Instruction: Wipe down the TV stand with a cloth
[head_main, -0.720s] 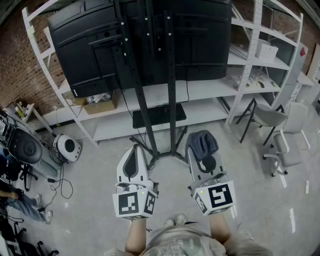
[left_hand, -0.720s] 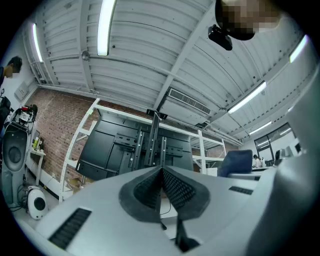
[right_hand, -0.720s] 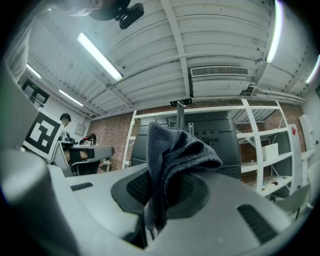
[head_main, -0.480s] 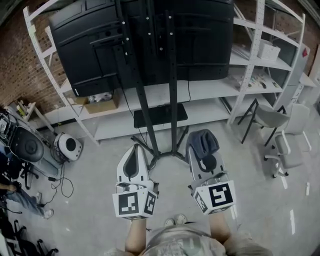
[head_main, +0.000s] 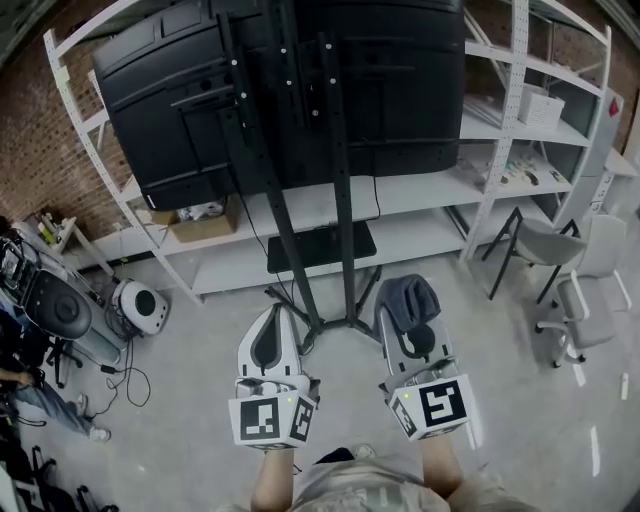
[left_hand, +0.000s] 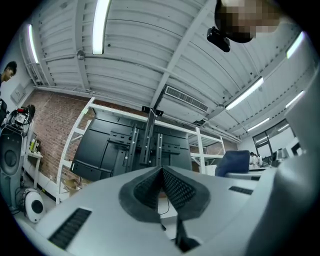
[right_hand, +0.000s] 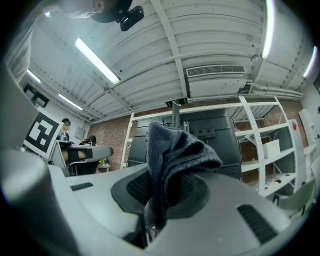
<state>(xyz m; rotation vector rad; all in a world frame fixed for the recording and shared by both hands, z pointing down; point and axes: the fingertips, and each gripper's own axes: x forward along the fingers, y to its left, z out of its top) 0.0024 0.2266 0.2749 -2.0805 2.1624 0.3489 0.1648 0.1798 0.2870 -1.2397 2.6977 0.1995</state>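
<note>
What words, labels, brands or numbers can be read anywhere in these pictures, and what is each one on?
No text here can be read.
White sticker at the lower corner of the TV: too small to read.
Marker cubes: black-and-white square patterns only, no letters.
White box at the right: any print is too small to read.

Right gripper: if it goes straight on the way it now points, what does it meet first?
Probably the upright posts of the TV stand, with the TV behind. The right gripper, shut on the cloth, aims there; depth is unclear.
</note>
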